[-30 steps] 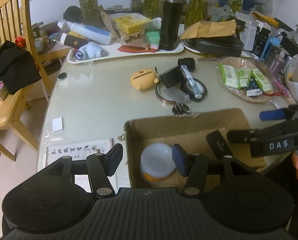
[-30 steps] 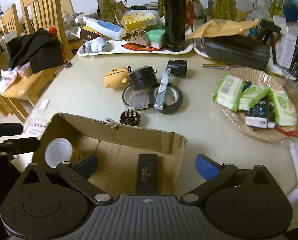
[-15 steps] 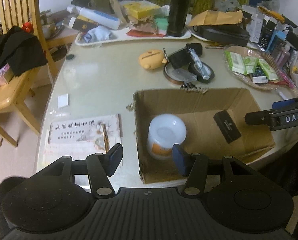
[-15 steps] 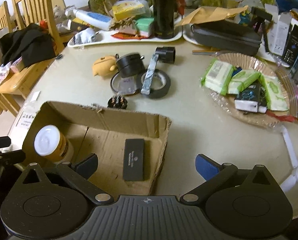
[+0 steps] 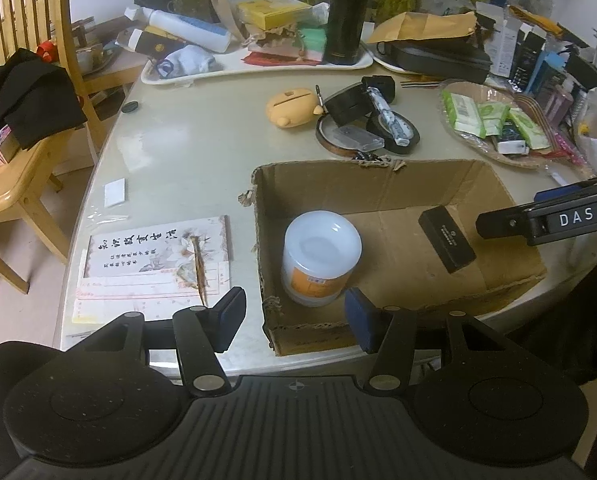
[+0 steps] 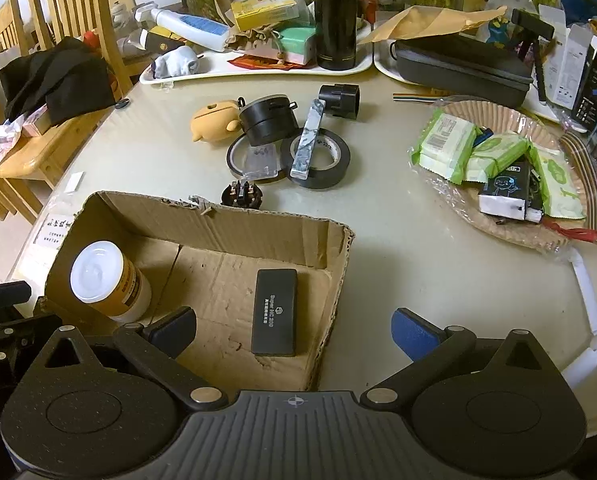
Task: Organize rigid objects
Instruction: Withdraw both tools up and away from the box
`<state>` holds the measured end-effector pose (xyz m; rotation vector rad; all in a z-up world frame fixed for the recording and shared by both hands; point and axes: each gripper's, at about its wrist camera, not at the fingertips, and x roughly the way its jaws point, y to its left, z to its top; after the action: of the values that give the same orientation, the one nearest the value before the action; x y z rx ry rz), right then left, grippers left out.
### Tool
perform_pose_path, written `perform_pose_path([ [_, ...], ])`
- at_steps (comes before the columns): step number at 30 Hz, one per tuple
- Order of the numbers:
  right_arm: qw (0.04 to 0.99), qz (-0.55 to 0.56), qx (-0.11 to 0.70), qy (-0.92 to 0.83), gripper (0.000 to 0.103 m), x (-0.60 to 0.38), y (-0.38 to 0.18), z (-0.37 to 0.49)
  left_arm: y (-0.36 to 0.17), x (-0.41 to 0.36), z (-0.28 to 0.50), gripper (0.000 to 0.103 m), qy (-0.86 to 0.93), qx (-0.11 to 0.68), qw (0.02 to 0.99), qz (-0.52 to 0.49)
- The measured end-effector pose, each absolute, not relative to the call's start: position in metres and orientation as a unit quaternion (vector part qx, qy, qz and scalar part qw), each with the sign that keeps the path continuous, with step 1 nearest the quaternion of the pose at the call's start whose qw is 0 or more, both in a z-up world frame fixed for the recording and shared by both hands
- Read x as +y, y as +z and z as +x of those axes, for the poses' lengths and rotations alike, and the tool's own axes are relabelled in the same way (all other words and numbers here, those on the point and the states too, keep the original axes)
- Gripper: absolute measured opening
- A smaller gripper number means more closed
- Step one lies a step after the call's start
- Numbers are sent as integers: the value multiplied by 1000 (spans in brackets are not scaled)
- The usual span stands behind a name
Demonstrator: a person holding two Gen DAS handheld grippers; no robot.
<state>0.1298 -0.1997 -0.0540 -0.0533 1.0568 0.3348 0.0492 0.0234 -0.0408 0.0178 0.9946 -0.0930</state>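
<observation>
Both jaws wide apart, nothing held: left gripper hangs over the cardboard box, right gripper beside it. Risk here: a low sweep could topple the upright white-lidded jar in the box's left corner (tall, orange-labelled). The flat black case lies safely on the floor.

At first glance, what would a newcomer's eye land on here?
The open brown cardboard box at the table's near edge, holding an upright orange jar with a white lid at its left and a flat black rectangular case lying at its right. Beyond it, a black tape roll sits among clutter.
</observation>
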Motion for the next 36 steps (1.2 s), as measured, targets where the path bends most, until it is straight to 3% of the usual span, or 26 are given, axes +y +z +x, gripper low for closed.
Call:
perform_pose_path([
  [4, 856, -16, 494, 155, 103, -202, -53, 130, -41, 23, 50, 58, -41, 477, 878, 7],
  [6, 858, -15, 490, 150, 103, -202, -52, 131, -40, 24, 50, 74, -39, 473, 880, 6],
  [7, 860, -15, 489, 148, 103, -202, -52, 131, -39, 23, 49, 76, -38, 468, 883, 6],
  [36, 876, -21, 462, 135, 103, -200, -46, 140, -27, 14, 73, 76, -57, 452, 890, 8],
])
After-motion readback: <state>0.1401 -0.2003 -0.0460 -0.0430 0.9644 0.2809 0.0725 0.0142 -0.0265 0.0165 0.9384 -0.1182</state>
